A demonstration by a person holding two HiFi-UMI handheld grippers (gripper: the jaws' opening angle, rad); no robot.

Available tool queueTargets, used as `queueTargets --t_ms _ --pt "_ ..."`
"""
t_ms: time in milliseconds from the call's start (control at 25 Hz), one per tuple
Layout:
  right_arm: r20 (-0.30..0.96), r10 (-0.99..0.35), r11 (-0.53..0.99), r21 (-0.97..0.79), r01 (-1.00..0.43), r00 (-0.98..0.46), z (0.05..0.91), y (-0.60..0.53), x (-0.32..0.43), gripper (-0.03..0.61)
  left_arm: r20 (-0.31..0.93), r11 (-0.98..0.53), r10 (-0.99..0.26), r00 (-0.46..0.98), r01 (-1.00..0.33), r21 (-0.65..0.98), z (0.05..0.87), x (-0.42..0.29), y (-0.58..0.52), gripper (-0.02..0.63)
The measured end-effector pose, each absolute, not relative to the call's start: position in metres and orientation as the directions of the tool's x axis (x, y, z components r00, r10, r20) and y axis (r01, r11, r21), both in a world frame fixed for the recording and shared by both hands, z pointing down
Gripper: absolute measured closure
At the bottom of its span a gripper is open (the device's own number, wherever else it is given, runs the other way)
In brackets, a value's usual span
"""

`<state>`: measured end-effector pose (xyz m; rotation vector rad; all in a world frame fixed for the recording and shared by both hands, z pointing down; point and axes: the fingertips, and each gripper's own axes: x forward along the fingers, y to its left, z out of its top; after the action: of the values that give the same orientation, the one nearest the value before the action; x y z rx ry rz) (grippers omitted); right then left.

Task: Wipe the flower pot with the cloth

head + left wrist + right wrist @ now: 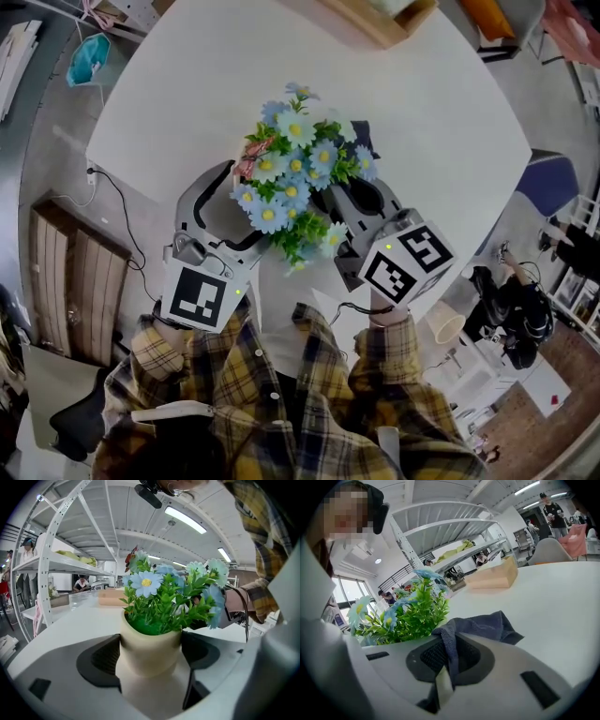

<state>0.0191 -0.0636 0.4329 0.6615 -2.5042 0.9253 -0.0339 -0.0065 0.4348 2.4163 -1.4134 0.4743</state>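
Note:
A cream flower pot (150, 646) filled with green leaves and blue flowers (295, 173) stands on the white table (422, 94). From the head view the blooms hide the pot itself. My left gripper (151, 660) is open, its dark pads close on either side of the pot, and I see no squeeze on it. In the head view this left gripper (246, 202) reaches in from the left. My right gripper (447, 667) is shut on a dark blue cloth (487, 625), which drapes forward onto the table just right of the flowers. Seen from the head view, the right gripper (361, 192) is beside the plant's right side, with the cloth (364, 141) beyond it.
A wooden box (492, 576) sits at the table's far edge. A white shelf rack (61, 564) stands behind the table on the left. A blue chair (553, 183) is off the table's right side. A black cable (117, 202) hangs off the left edge.

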Motion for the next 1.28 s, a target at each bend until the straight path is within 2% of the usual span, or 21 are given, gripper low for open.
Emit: queueTargets --t_ms 280,800,1040,1280 --pt "0.494 -0.279 0.661 -0.524 -0.538 -0.823 0.436 -0.065 0.017 0.565 0.427 -0.509 -0.757 0.494 -0.856 0.087 0.436 -0.036 -0.008 0.216" --pt "0.527 -0.292 0.645 -0.508 -0.571 -0.798 0.439 -0.109 0.028 0.565 0.444 -0.698 -0.612 0.654 -0.711 0.086 0.435 -0.024 -0.032 0.216" --pt "0.549 -0.172 0.728 -0.489 -0.481 -0.818 0.438 -0.118 0.034 0.565 0.463 -0.807 -0.475 0.748 -0.58 0.111 0.439 -0.013 -0.031 0.216" --pt "0.558 -0.023 0.798 -0.489 -0.352 -0.829 0.446 -0.124 0.026 0.565 0.48 -0.922 -0.269 0.835 -0.367 0.121 0.45 -0.007 -0.028 0.216"
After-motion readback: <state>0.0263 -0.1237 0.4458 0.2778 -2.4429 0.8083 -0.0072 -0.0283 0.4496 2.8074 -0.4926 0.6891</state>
